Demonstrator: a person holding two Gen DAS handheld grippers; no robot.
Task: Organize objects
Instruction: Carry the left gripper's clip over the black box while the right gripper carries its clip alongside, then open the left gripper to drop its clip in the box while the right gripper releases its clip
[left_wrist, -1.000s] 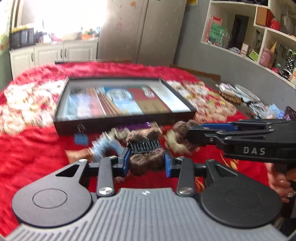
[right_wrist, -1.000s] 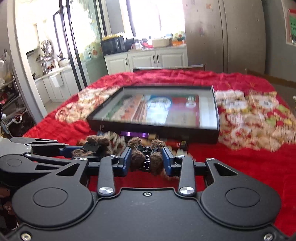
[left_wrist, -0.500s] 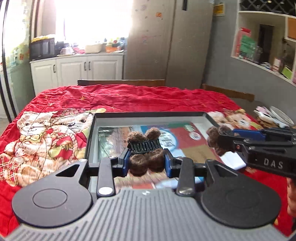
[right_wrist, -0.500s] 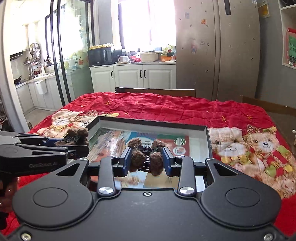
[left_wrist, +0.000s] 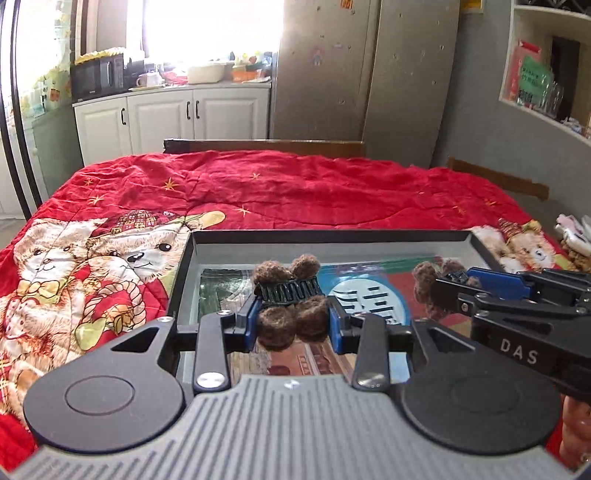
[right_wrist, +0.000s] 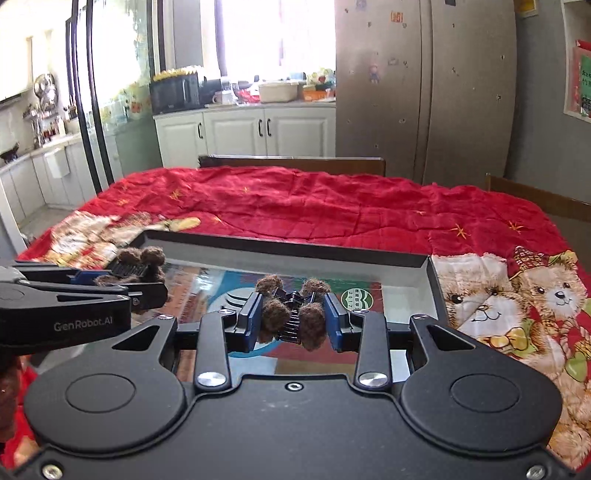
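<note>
My left gripper (left_wrist: 291, 325) is shut on a black hair claw clip with brown fuzzy pom-poms (left_wrist: 288, 295), held over the left half of a shallow black tray (left_wrist: 332, 236) with a colourful printed floor. My right gripper (right_wrist: 293, 321) is shut on a second pom-pom claw clip (right_wrist: 291, 314) over the same tray (right_wrist: 280, 245). In the left wrist view the right gripper (left_wrist: 443, 291) comes in from the right with its clip (left_wrist: 428, 280). In the right wrist view the left gripper (right_wrist: 147, 284) shows at the left with its clip (right_wrist: 140, 258).
The tray lies on a red quilt with teddy-bear prints (left_wrist: 277, 184) spread over a table. A wooden chair back (left_wrist: 266, 146) stands at the far edge. Small items (left_wrist: 576, 236) lie at the table's right edge. White cabinets and a grey fridge stand behind.
Both grippers have carried their clips forward from the near side of the tray to above its floor. The tray now fills the lower middle of both views.
</note>
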